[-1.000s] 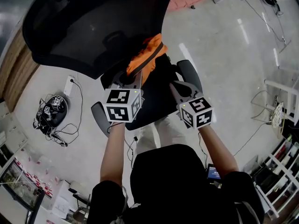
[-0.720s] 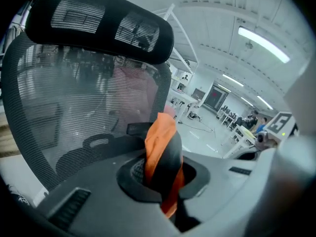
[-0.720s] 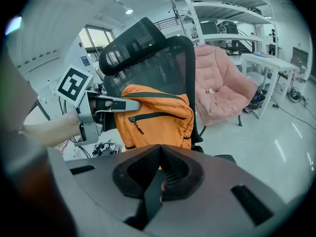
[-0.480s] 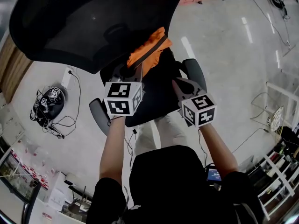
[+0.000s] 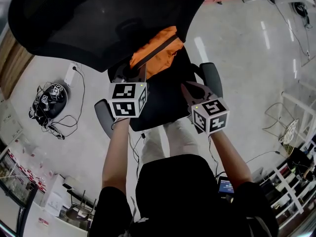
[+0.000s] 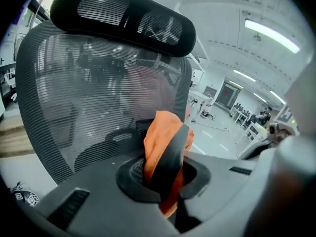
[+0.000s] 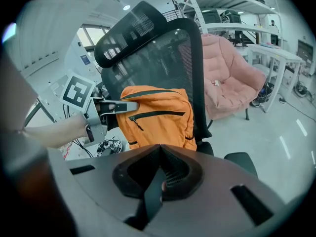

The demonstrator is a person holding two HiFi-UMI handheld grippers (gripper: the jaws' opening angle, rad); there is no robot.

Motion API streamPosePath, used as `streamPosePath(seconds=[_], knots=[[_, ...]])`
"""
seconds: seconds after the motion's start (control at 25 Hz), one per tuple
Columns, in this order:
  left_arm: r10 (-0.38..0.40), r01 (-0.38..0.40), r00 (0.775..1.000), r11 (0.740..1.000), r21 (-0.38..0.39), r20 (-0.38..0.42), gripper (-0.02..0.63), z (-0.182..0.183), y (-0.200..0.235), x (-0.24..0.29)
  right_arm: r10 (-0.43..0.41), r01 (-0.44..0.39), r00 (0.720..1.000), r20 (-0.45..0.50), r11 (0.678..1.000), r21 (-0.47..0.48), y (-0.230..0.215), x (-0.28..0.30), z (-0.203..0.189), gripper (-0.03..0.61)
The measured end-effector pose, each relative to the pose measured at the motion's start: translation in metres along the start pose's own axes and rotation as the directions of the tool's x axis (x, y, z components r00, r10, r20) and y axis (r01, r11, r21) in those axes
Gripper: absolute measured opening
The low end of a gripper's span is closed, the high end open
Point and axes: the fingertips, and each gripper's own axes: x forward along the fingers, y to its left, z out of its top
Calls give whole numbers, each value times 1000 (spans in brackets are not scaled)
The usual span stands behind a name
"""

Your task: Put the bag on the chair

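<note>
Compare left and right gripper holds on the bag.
Left gripper pinches bunched orange fabric with a black strap; right gripper pinches only a thin black strap. Left gripper is at the bag's top corner; right gripper sits back from it. Both are shut, in front of the black mesh chair.

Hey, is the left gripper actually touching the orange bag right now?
Touching. In the left gripper view, the left gripper has its jaws clamped on a bunched fold of the orange bag and its black strap.
</note>
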Motion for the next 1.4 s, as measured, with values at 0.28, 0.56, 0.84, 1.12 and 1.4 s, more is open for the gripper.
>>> streamPosePath(seconds=[0.28, 0.56, 0.84, 1.12, 1.4], knots=[[33, -33, 999, 999, 29, -30, 49, -12, 27, 10, 19, -19, 1000, -23, 1000, -11, 1, 15, 0, 2], [102, -100, 993, 994, 36, -65, 92, -26, 59, 17, 45, -44, 999, -28, 999, 32, 3, 26, 2, 2], [179, -172, 979, 982, 78, -94, 151, -30, 83, 27, 57, -55, 998, -36, 997, 55, 6, 36, 1, 0], [224, -218, 969, 973, 72, -101, 193, -32, 100, 36, 57, -54, 997, -57, 997, 54, 8, 45, -6, 2], [301, -293, 949, 952, 93, -93, 198, -36, 106, 40, 62, -58, 996, -66, 997, 60, 6, 49, -12, 2]])
